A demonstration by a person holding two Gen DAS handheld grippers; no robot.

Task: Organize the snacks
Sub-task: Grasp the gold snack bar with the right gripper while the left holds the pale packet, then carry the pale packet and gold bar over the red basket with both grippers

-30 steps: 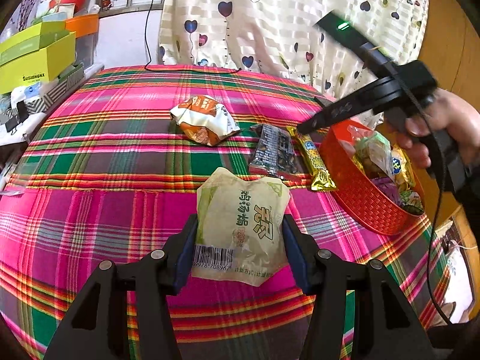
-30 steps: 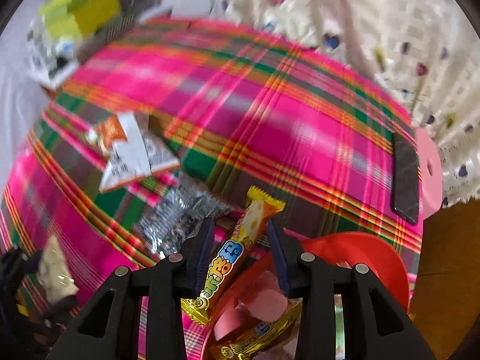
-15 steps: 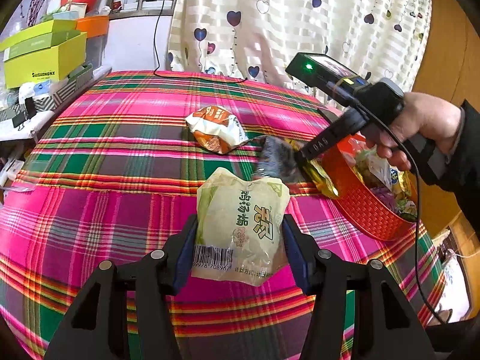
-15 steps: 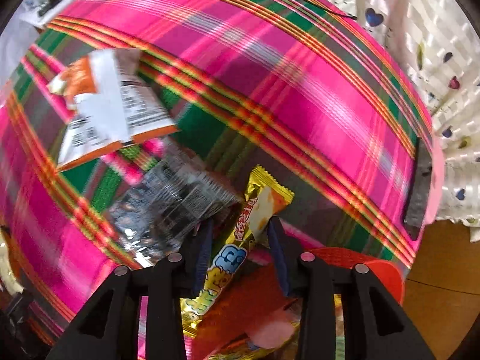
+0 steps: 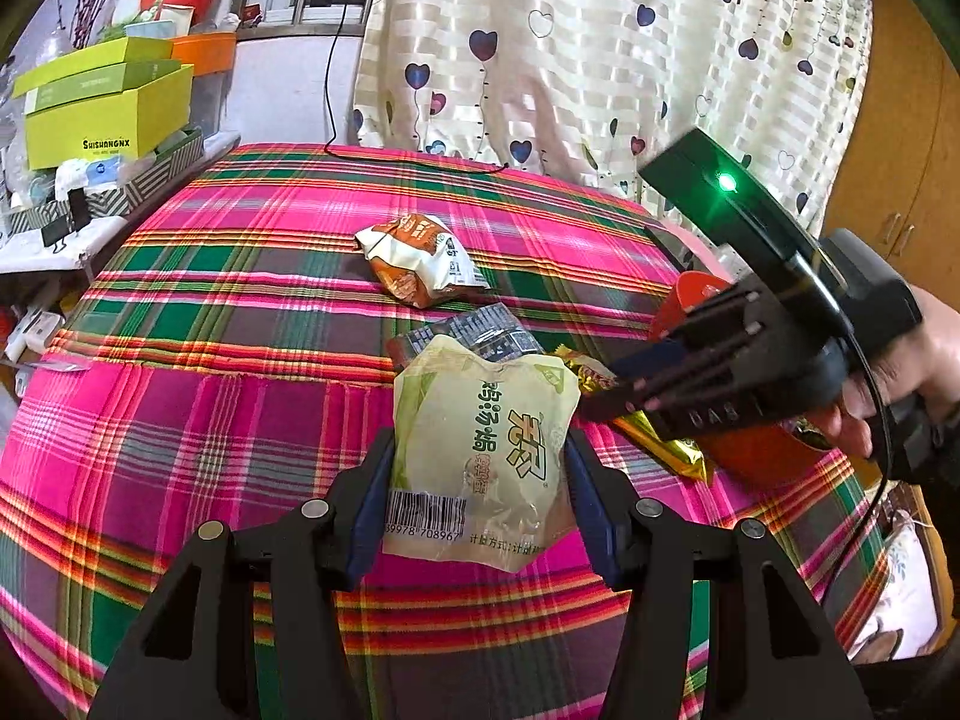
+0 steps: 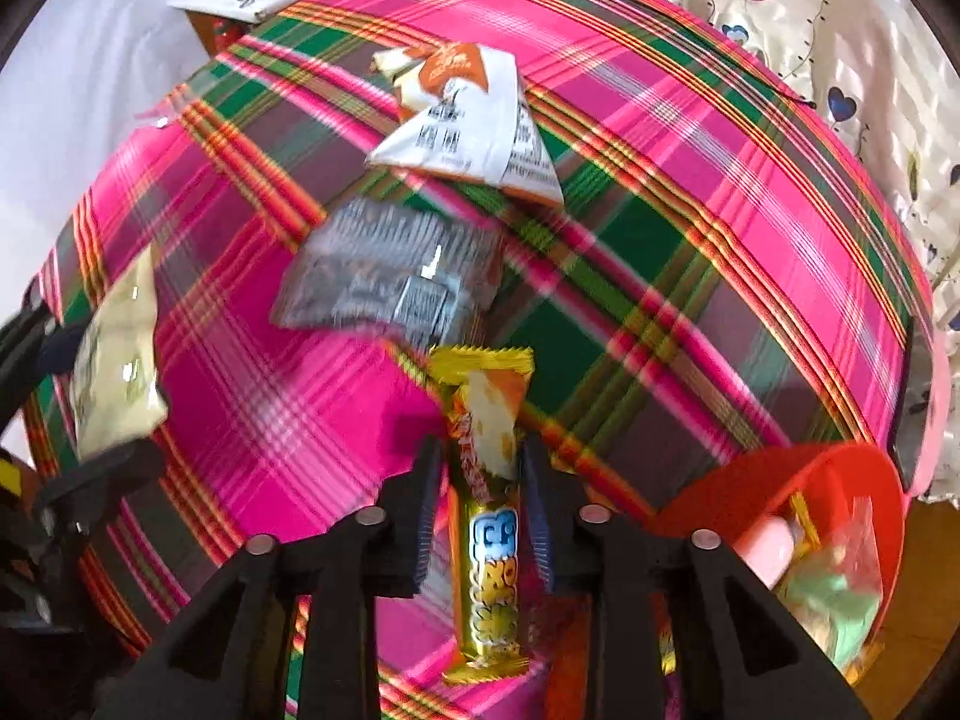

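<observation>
Over the plaid tablecloth (image 5: 240, 300), left hand-held gripper (image 5: 480, 480) clamps a pale-green packet (image 5: 480, 438); right hand-held gripper (image 6: 480, 498) clamps a yellow bar (image 6: 489, 540).

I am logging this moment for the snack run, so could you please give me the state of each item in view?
left tongs: shut on pale green packet
pale green packet: held above the cloth
right tongs: shut on yellow bar
yellow bar: gripped, lengthwise between the tongs
red basket: upright, holding snacks
orange-white packet: lying on the cloth
silver packet: lying on the cloth
</observation>
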